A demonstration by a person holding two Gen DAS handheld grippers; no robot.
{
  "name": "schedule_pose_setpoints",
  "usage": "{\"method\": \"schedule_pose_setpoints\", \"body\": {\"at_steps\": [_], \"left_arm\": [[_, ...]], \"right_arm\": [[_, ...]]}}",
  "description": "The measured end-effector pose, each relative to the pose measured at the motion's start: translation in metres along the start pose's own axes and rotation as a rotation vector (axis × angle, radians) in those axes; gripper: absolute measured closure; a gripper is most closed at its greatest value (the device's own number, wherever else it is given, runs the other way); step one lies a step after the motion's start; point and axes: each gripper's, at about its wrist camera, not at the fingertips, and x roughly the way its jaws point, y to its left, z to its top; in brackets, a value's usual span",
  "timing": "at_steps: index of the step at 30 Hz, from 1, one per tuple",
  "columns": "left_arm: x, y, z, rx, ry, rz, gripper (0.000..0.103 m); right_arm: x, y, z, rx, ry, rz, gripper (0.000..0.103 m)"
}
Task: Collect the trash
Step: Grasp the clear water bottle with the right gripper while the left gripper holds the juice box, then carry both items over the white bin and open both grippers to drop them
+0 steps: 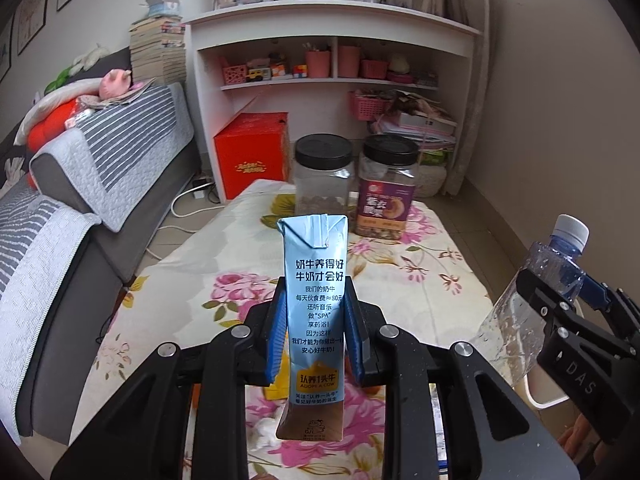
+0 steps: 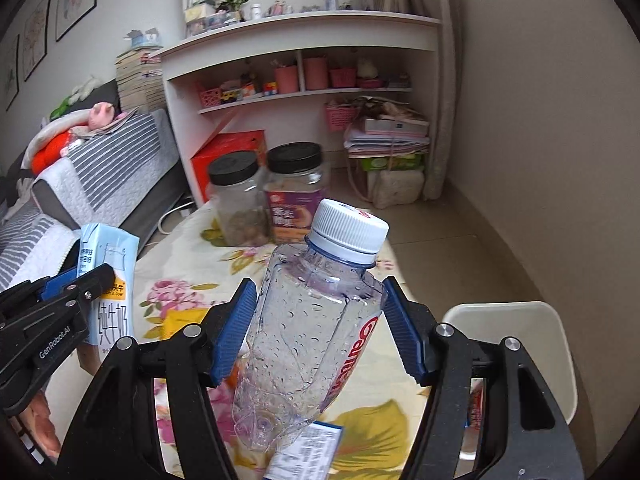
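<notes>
Left gripper (image 1: 316, 334): black frame, blue pads; jaws narrow, clamped on a pale blue milk carton (image 1: 314, 312) with white Chinese print and a brown base.
Carton position: upright between the left pads, lifted clear above the floral cloth (image 1: 400, 264); top fold uppermost. From the right wrist view it sits at the left edge, just beside the other gripper's frame.
Right gripper (image 2: 320, 330): same build; jaws mid-wide, pads pressed against both sides of a crumpled clear plastic bottle (image 2: 308, 332) with a white screw cap (image 2: 347, 230) and a red-lettered label.
Bottle position: tilted, cap up and away from the camera, droplets inside the wall; held above the cloth. In the left wrist view it shows at the far right, near the carton's height.
Table surface: cloth printed with pink flowers and yellow-green leaves; a blue-and-white printed packet (image 2: 308, 452) lies under the bottle's base, partly hidden.
Far end of cloth: two clear square jars with black lids, side by side; the unlabelled jar (image 1: 323, 178) has a brown layer at the bottom, the purple-labelled jar (image 1: 387, 190) stands just to its right.
Beyond: red cardboard box (image 1: 250, 154) on the floor against a white shelf unit (image 1: 332, 40).
Left side: grey sofa with striped cover (image 1: 116, 148).
Right side: white plastic chair seat (image 2: 520, 344) beside the table.
</notes>
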Motion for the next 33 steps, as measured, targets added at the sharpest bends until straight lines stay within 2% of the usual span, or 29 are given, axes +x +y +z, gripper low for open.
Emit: {"method": "schedule_pose_setpoints", "body": {"at_steps": [10, 16, 26, 30, 33], "left_arm": [[0.003, -0.042, 0.001, 0.036, 0.0, -0.057, 0.077], [0.006, -0.072, -0.001, 0.065, 0.007, -0.09, 0.077], [0.006, -0.135, 0.0, 0.117, 0.011, -0.171, 0.077], [0.007, -0.165, 0.0, 0.131, 0.025, -0.217, 0.077], [0.008, -0.189, -0.003, 0.158, 0.028, -0.24, 0.077]], "right_arm": [[-0.012, -0.057, -0.004, 0.007, -0.028, -0.121, 0.042], [-0.02, -0.098, -0.008, 0.014, -0.047, -0.225, 0.042], [-0.021, -0.165, -0.014, 0.045, -0.016, -0.368, 0.04], [-0.027, -0.185, -0.016, 0.073, -0.015, -0.422, 0.023], [-0.034, -0.201, -0.017, 0.092, -0.021, -0.452, 0.021]]}}
